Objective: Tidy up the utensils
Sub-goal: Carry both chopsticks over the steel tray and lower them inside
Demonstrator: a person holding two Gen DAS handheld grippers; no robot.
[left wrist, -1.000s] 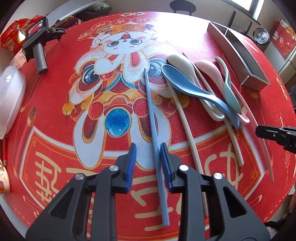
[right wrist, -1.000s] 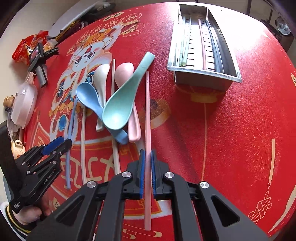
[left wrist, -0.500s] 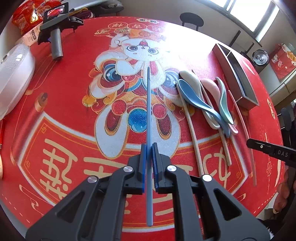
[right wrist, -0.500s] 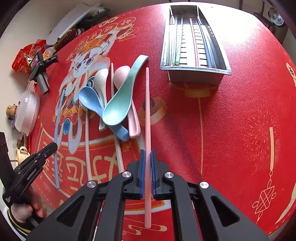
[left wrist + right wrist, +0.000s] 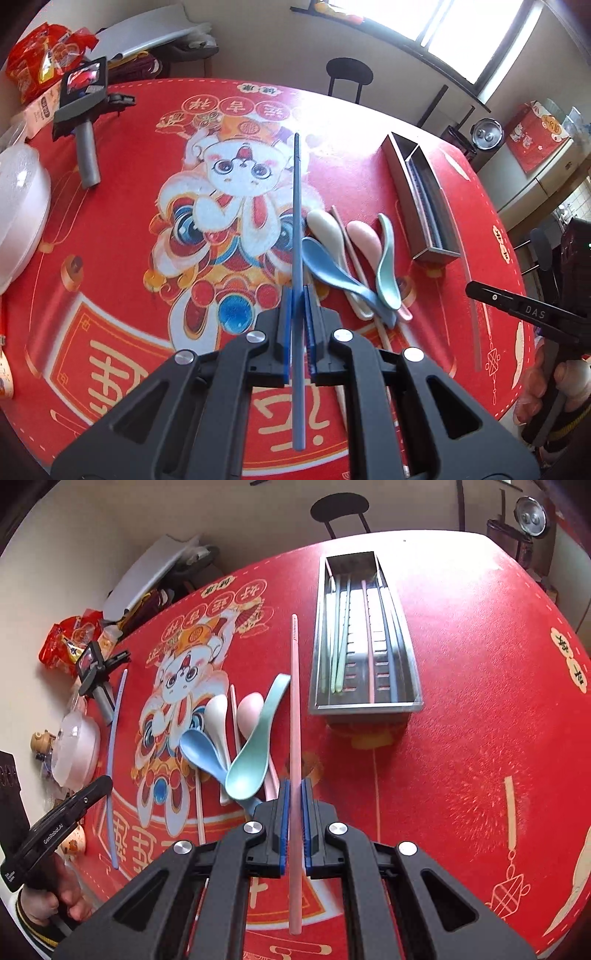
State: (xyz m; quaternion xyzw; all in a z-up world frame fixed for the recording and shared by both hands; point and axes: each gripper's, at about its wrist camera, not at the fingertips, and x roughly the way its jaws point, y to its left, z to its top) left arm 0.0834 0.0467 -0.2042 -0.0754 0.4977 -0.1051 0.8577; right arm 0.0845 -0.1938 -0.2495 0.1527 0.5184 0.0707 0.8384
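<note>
My left gripper (image 5: 298,295) is shut on a blue chopstick (image 5: 297,206) and holds it lifted above the red mat. My right gripper (image 5: 294,790) is shut on a pink chopstick (image 5: 294,701), lifted and pointing toward the left side of the metal utensil tray (image 5: 413,686). The tray holds several chopsticks: green (image 5: 341,642), pink (image 5: 367,646) and blue (image 5: 388,642). On the mat lie a blue spoon (image 5: 201,751), a white spoon (image 5: 218,716), a pink spoon (image 5: 250,709), a green spoon (image 5: 255,760) and cream chopsticks (image 5: 199,812). The tray also shows in the left wrist view (image 5: 424,206).
A spare handheld gripper (image 5: 83,110) lies at the mat's far left. A white lidded dish (image 5: 18,206) sits at the left edge, with red snack bags (image 5: 44,62) behind. A chair (image 5: 340,509) stands beyond the table.
My left gripper closed on the blue chopstick and lifted it off the mat. My right gripper raised the pink chopstick higher; both views have pulled back from the table.
</note>
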